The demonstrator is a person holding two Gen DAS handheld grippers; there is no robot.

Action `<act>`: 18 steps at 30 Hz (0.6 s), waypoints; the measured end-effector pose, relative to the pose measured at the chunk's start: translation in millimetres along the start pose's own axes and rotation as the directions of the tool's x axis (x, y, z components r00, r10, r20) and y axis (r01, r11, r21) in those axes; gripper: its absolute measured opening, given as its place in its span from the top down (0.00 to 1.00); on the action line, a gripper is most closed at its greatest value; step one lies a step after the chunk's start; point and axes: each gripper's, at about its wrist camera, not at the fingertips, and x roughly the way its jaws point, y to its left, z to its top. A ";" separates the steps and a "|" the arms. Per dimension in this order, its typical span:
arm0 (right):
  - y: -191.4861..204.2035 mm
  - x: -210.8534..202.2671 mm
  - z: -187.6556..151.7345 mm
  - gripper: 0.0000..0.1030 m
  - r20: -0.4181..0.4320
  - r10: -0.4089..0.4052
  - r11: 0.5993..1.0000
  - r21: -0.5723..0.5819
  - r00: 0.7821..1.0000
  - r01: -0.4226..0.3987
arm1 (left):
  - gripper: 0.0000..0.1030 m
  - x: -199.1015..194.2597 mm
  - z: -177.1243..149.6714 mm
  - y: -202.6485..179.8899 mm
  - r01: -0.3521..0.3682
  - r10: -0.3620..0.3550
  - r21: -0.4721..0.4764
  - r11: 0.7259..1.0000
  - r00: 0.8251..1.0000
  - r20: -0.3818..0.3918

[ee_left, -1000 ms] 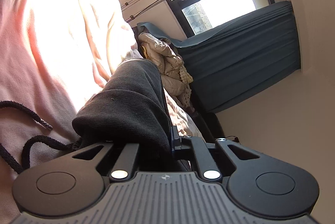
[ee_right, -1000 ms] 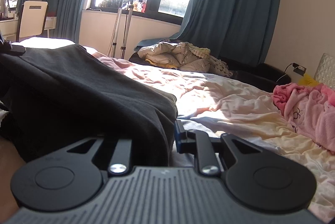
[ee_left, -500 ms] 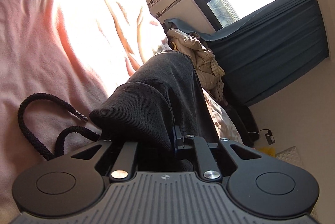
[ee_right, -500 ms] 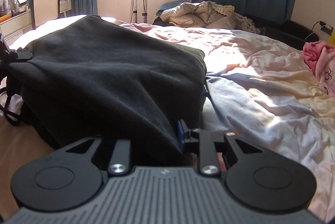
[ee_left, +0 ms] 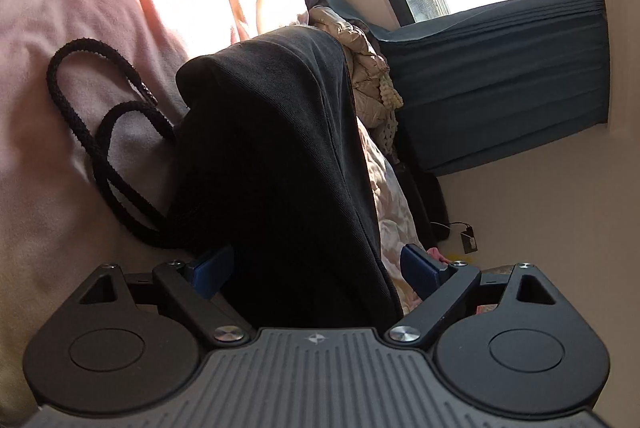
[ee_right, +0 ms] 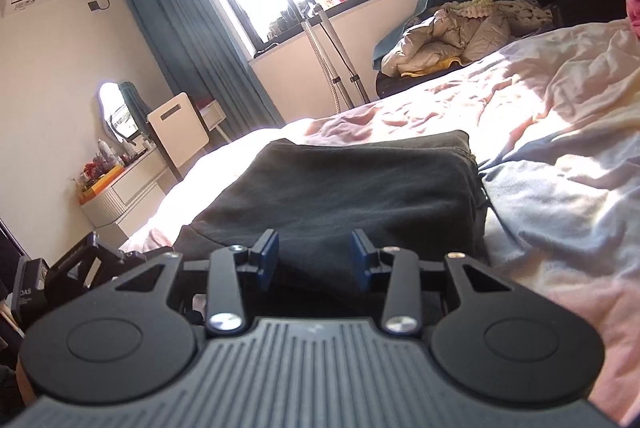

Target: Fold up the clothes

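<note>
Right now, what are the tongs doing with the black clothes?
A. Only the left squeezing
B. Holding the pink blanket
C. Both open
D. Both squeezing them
C: the left tongs and right tongs both gape apart, and the black clothes lie folded on the bed.

Black garment (ee_right: 352, 195) — folded, flat on bed.

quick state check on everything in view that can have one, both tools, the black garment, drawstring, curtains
left tool: open, fingers either side of the garment's edge
right tool: open, over the garment's near edge
black garment: folded, lying on the bed
drawstring: loose, looped on the pink sheet
curtains: drawn back, window uncovered
</note>
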 end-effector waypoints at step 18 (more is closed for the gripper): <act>-55.9 -0.7 -8.8 0.43 0.032 -0.043 0.942 0.335 0.999 0.030 | 0.00 58.0 -6.9 37.1 -0.002 0.018 -0.251 0.968 0.998 0.062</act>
